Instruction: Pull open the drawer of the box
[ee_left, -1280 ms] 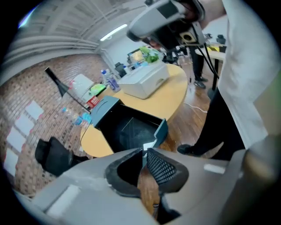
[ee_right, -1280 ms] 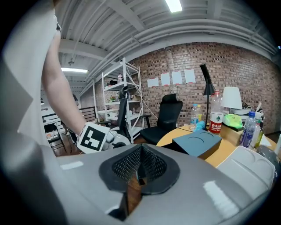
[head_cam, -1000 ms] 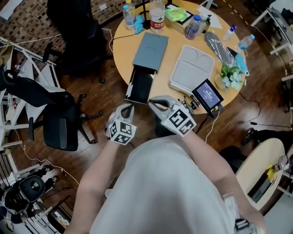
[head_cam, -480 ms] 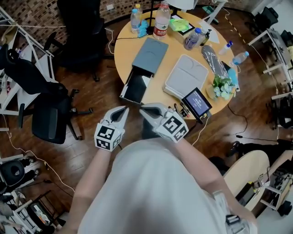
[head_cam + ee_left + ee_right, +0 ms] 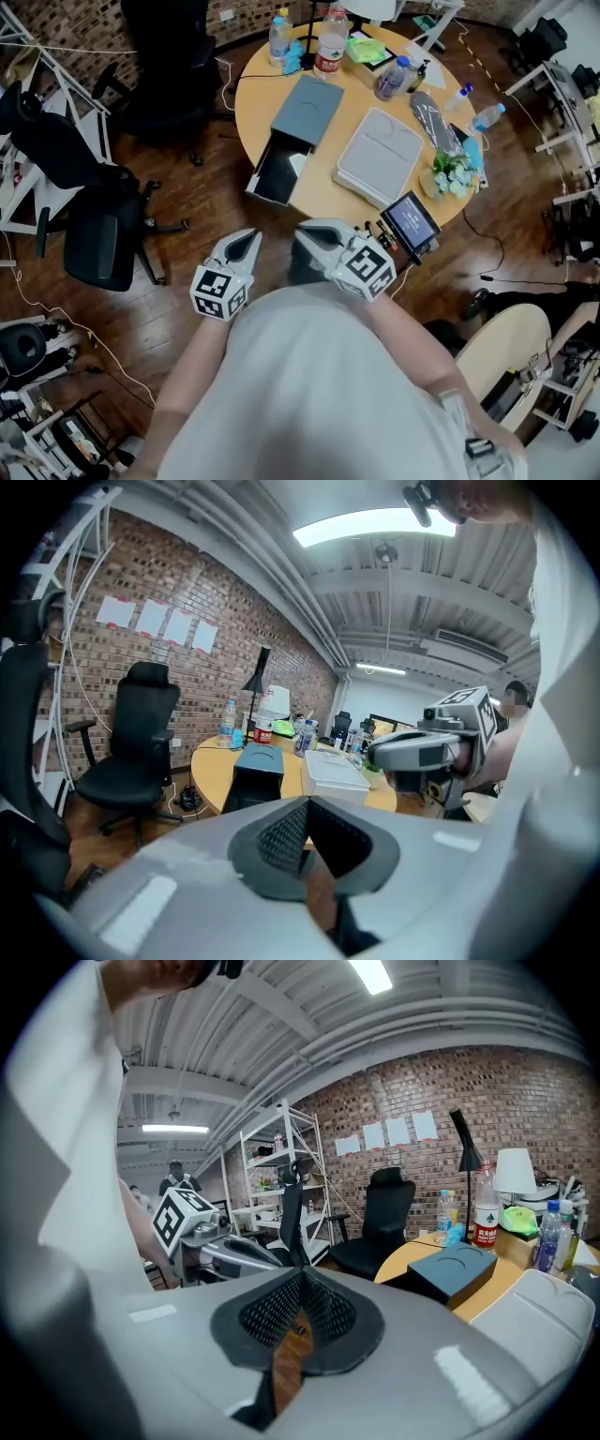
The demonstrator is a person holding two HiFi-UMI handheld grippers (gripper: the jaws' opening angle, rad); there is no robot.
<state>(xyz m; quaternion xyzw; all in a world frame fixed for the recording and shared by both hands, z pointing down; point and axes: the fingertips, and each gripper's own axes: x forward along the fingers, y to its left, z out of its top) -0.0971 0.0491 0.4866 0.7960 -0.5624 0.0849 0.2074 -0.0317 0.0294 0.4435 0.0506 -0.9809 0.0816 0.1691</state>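
A grey-blue box point(image 5: 307, 111) lies on the round wooden table point(image 5: 323, 192). Its black drawer point(image 5: 278, 176) stands pulled out past the table's edge. My left gripper point(image 5: 247, 243) and right gripper point(image 5: 315, 233) hover side by side over the floor, close to my body and short of the drawer's front. Both are shut with nothing between the jaws. In the left gripper view the jaws point(image 5: 307, 804) meet, with the box point(image 5: 259, 758) and the right gripper point(image 5: 413, 754) beyond. In the right gripper view the jaws point(image 5: 301, 1280) meet, with the box point(image 5: 457, 1271) at right.
A white flat case point(image 5: 382, 155) lies beside the box. A small screen device point(image 5: 412, 220) hangs at the table's near edge, next to a small plant point(image 5: 453, 173). Bottles point(image 5: 330, 42) stand at the far side. Black office chairs point(image 5: 103, 234) and cables occupy the floor at left.
Both grippers have drawn back a little from the drawer's front toward my body. The drawer stays pulled out, and both grippers stay shut.
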